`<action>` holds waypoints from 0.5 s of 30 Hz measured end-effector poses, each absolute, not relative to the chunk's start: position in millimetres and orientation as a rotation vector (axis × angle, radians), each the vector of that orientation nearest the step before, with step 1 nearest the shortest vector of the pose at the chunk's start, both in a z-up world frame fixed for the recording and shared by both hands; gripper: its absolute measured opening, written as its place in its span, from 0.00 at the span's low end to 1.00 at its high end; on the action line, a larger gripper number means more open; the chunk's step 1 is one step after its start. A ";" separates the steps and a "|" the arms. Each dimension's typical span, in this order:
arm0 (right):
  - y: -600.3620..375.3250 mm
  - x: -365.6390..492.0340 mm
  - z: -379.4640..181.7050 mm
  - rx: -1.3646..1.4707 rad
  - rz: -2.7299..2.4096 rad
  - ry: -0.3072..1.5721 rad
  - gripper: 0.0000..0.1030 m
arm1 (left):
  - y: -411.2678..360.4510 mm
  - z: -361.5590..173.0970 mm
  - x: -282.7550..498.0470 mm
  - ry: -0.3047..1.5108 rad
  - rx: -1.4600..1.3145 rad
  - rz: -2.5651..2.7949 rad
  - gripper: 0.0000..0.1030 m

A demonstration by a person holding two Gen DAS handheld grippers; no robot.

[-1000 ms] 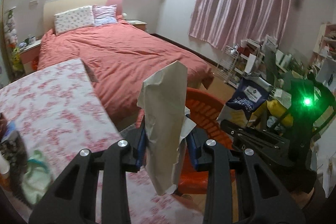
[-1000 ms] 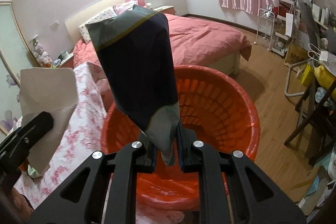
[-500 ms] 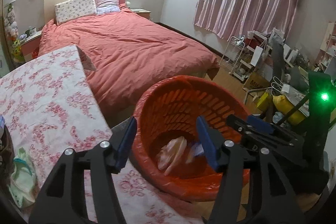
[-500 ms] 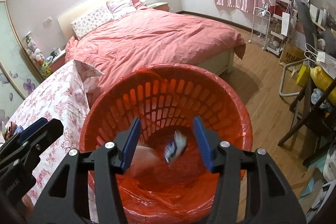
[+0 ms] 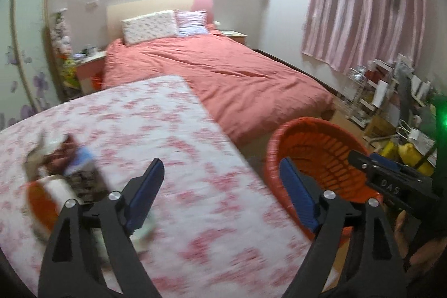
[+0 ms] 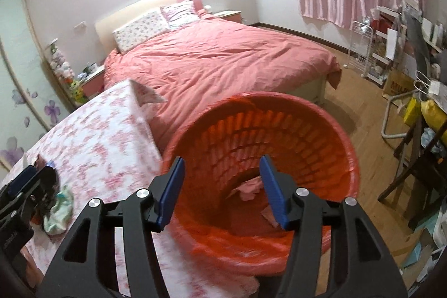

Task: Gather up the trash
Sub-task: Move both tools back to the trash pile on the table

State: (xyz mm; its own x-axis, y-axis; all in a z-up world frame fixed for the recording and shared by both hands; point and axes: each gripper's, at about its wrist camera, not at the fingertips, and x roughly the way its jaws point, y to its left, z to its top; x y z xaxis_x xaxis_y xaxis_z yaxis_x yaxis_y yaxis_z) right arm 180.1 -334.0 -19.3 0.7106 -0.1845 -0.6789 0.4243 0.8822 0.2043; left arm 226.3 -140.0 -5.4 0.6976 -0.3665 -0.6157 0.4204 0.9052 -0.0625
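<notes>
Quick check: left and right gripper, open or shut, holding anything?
Left gripper: jaws opening, nothing between them, over the floral tablecloth.
Right gripper: jaws opening, empty, above the round orange plastic basket.

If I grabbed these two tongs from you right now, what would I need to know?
Left tongs: empty, jaws opening, over the floral table.
Right tongs: empty, jaws opening, above the orange basket.
Done: some scraps already lie in the basket's bottom.
Left: a blurred pile of litter sits on the table near the left tongs, with a pale green crumpled piece beside it.
The basket stands on the floor at the table's edge, by the bed.
</notes>
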 end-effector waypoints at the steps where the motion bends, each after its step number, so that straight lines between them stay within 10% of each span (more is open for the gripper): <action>1: -327.6 180.4 -18.3 0.357 -0.334 0.705 0.54 | -129.9 -3.6 226.0 0.665 0.080 -0.426 0.82; 15: -187.7 206.4 -27.8 0.253 -0.041 0.782 0.54 | 31.4 -4.2 225.9 0.649 0.011 -0.103 0.86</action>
State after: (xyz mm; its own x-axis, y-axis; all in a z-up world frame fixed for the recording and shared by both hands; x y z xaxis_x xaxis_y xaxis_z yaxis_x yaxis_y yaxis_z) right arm 206.4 -187.7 -27.8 0.7104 0.0566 -0.7015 0.1303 0.9689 0.2102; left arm 225.9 31.4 -4.2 0.7919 -0.0927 -0.6036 0.0997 0.9948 -0.0219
